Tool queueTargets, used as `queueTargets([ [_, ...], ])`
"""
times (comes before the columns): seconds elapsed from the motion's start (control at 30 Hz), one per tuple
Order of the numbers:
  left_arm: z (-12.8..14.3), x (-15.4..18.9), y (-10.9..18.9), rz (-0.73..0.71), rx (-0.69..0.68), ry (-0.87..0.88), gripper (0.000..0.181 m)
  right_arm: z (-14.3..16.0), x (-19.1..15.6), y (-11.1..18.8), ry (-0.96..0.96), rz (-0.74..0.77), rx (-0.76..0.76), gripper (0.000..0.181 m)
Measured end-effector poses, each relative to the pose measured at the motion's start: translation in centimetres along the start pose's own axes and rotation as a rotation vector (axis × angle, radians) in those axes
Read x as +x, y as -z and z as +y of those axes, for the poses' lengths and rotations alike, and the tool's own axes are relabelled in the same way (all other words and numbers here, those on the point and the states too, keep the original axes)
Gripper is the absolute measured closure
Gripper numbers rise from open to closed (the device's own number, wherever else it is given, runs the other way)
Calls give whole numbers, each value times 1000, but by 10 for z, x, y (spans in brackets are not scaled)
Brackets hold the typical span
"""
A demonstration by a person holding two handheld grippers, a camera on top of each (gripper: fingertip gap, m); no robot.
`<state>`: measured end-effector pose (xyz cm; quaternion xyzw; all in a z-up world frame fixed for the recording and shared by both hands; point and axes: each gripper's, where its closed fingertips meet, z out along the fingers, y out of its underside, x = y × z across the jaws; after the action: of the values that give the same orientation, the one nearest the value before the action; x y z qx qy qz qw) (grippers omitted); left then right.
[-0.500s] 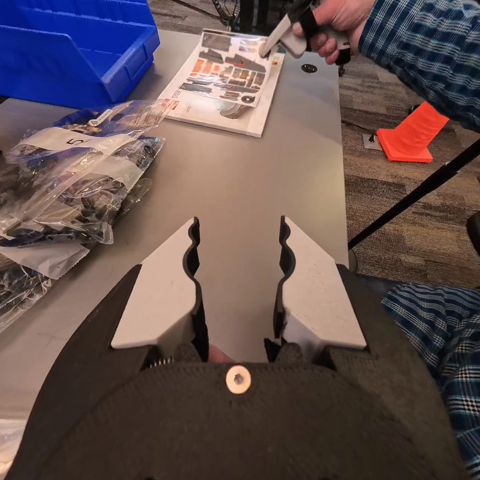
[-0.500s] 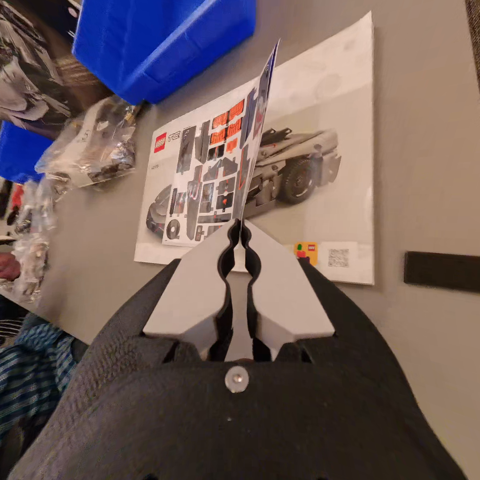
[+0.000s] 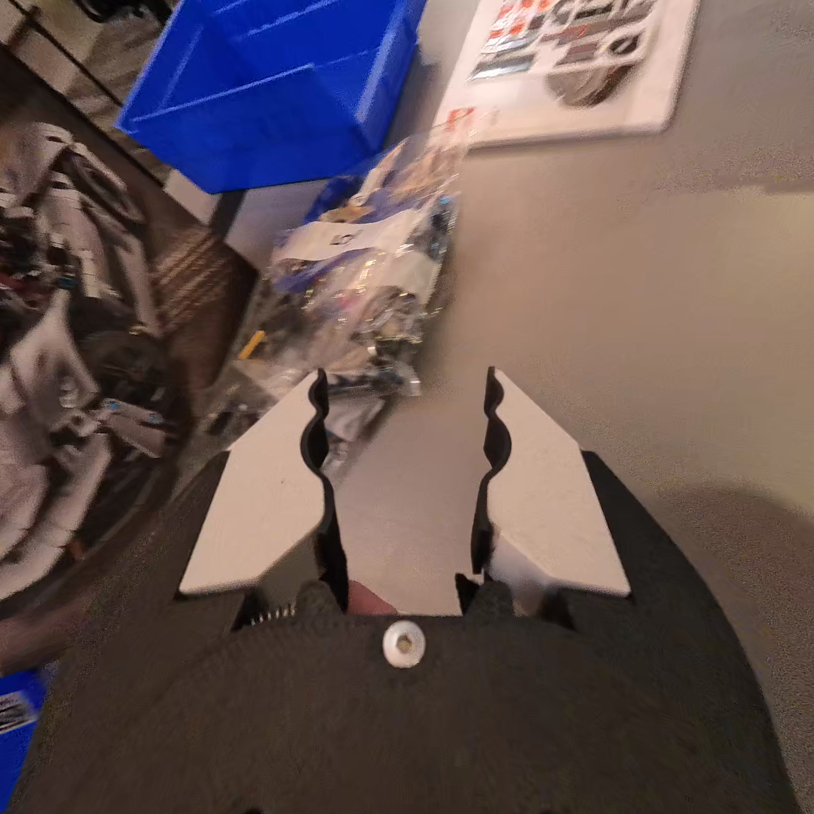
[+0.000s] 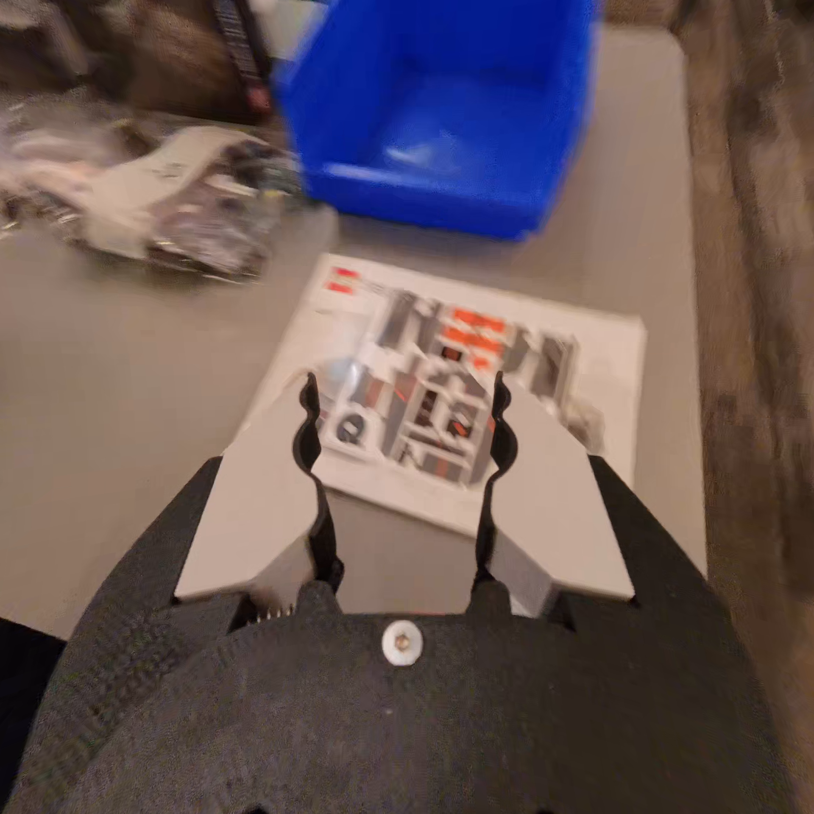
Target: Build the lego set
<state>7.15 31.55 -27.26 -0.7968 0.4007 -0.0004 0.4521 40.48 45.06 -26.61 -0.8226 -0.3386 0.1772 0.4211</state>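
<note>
The left gripper [image 3: 403, 383], pale wedge-shaped fingers with black scalloped inner edges on a rough black body, stands wide apart and holds nothing; bare table shows in the gap; just beyond its left fingertip lies the heap of crinkled clear plastic bags of small lego parts [image 3: 370, 286], which I judge it is aimed to reach next, since the bags must be opened before any building. The right gripper [image 4: 403, 383], of the same make, is likewise spread and empty; it hovers over the glossy sticker sheet of grey, black and orange shapes [image 4: 445, 387], which lies flat on the white paper instruction booklet [image 4: 616, 352], likely so that both stay together and out of the working space. Beyond the booklet stands the blue hard-plastic bin [image 4: 440, 132], open-topped and seemingly empty, probably meant to take loose pieces; the bags lie to its left. All rest on the smooth matte grey table [image 3: 616, 352]; at the far left, a dark printed cardboard box [image 3: 88, 308], blurred. Both views are smeared, so finer detail cannot be told; the build itself looks unstarted.
</note>
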Motion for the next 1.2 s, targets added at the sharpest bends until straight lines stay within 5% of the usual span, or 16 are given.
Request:
queueTargets([
  [0.2, 24, -50, -46, -63, -121, -136, 116, -31, -125, -87, 645, -102, -25, 120],
  [0.3, 27, -55, -62, -24, -138, -201, 117, -22, -139, -129, 813, -96, -102, 132],
  [0.43, 23, -49, -66, 60, -135, -248, 132, -24, -141, -154, 910, -84, -105, 181],
  [0.53, 20, -46, -63, 120, -130, -284, 136, -34, -143, -153, 901, -125, -77, 181],
  [0.9, -6, -53, -63, 115, -80, -256, 107, -125, -166, -113, 768, -238, 45, 181],
  [1.1, -23, -76, -61, 28, -12, -237, 173, -167, -178, -92, 740, -282, 114, 181],
  [1.2, -31, -81, -60, 23, 18, -231, 181, -181, -177, -87, 723, -292, 116, 181],
])
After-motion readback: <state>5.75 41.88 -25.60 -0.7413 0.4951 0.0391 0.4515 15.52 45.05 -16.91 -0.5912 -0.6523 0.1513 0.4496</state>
